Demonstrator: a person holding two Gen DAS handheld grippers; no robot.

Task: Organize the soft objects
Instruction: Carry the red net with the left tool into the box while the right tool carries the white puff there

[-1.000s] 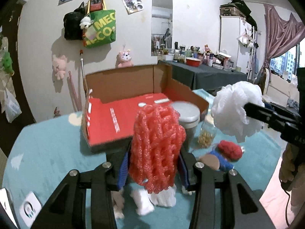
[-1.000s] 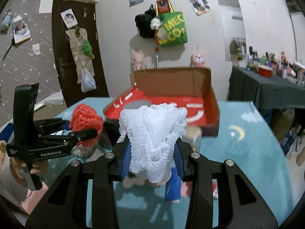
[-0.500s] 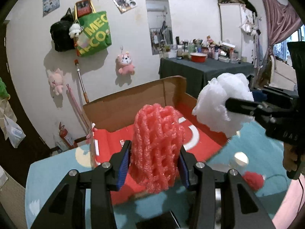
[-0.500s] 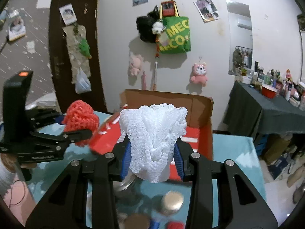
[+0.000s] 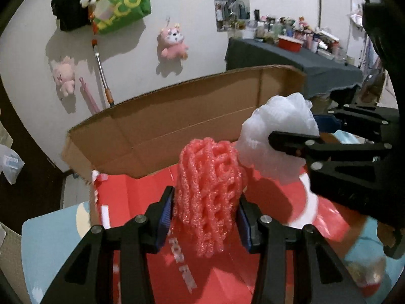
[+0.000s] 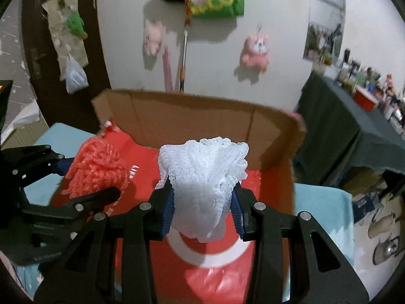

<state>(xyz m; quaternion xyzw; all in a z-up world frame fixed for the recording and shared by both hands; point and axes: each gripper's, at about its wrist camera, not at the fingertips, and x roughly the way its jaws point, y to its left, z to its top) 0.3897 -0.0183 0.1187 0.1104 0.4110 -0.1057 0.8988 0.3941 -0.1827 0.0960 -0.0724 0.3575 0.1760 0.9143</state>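
Note:
My left gripper [image 5: 206, 215] is shut on a pink foam net [image 5: 208, 190], which hangs over the red floor of an open cardboard box [image 5: 162, 136]. My right gripper [image 6: 202, 211] is shut on a white mesh puff [image 6: 202, 185], also above the box's red floor [image 6: 263, 195]. In the left wrist view the white puff [image 5: 278, 136] and the right gripper [image 5: 293, 139] sit just right of the pink net. In the right wrist view the pink net [image 6: 98, 169] and the left gripper [image 6: 88, 185] are at the left, over the box's left edge.
The box stands on a light blue table cover [image 6: 324, 207] with its brown back wall [image 6: 192, 119] upright. Behind it is a white wall with pink plush toys [image 5: 172, 43] and a green bag [image 5: 121, 5]. A dark cluttered side table [image 5: 291, 58] stands at the right.
Both grippers have moved forward from the near side of the table to above the box, each still holding its soft item. The jars and toys on the table have dropped out of view.

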